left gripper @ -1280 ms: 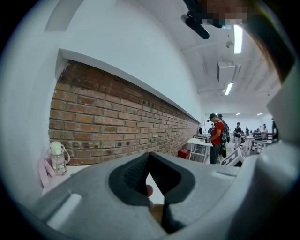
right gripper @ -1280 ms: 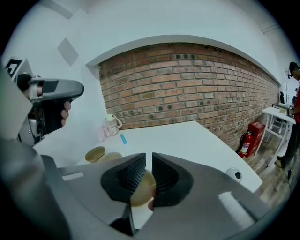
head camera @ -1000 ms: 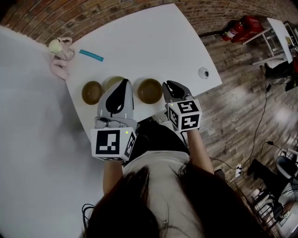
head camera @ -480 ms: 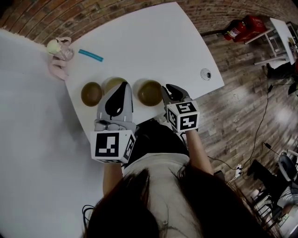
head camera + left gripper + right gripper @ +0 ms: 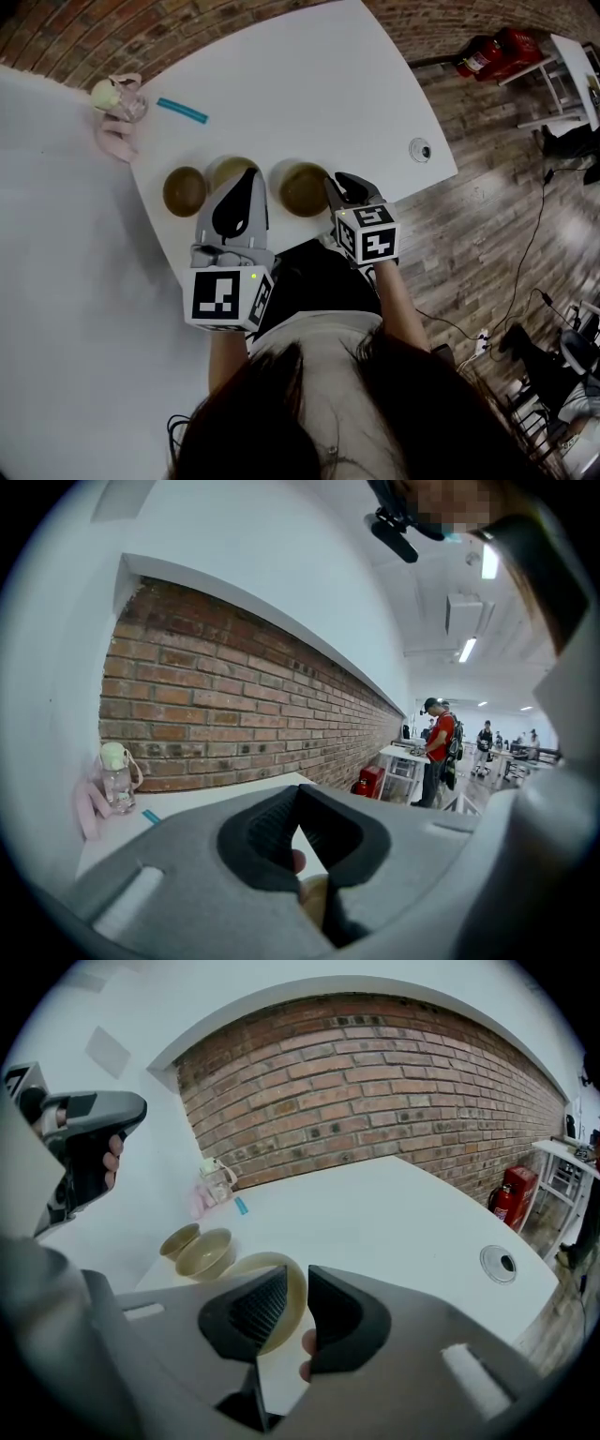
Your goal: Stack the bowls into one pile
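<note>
Two empty, L tongs [image 5: 298, 791] closed, R tongs [image 5: 298, 1277] barely ajar

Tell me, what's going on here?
A person holds a gripper in each hand over the table. Three bowls sit in a row, unstacked. The right gripper, jaws slightly apart, is by the rim of the right bowl; the left gripper, jaws together, hovers over the middle bowl. The left bowl is untouched.

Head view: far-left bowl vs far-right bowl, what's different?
The far-left bowl looks smaller than the far-right bowl. The right gripper has its tips just beside the far-right bowl, well away from the far-left bowl. Both stand upright, empty and unstacked.
</note>
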Tool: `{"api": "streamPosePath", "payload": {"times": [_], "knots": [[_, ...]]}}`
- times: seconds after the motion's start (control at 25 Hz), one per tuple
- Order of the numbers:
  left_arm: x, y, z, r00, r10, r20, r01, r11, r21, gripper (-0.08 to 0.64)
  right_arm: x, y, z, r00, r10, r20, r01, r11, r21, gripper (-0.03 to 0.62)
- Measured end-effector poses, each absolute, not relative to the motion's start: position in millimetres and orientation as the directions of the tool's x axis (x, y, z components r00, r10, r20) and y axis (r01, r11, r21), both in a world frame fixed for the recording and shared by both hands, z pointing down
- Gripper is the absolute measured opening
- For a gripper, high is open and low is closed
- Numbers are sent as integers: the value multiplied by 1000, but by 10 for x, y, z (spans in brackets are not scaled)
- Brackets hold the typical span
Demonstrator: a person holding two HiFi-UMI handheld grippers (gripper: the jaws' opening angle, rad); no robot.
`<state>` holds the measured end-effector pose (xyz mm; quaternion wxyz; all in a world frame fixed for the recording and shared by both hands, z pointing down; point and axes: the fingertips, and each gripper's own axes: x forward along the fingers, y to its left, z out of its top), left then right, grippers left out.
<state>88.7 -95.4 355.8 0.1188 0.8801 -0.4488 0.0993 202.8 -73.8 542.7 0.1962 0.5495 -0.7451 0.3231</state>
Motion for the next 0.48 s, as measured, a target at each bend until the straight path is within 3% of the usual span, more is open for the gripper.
{"api": "streamPosePath", "payload": {"times": [0.48], "knots": [[903,-1007,3664,567,-762,312,-820,-557,130,0,2025,-742,5647,-332,-654,679,-941,176,-291,77]]}}
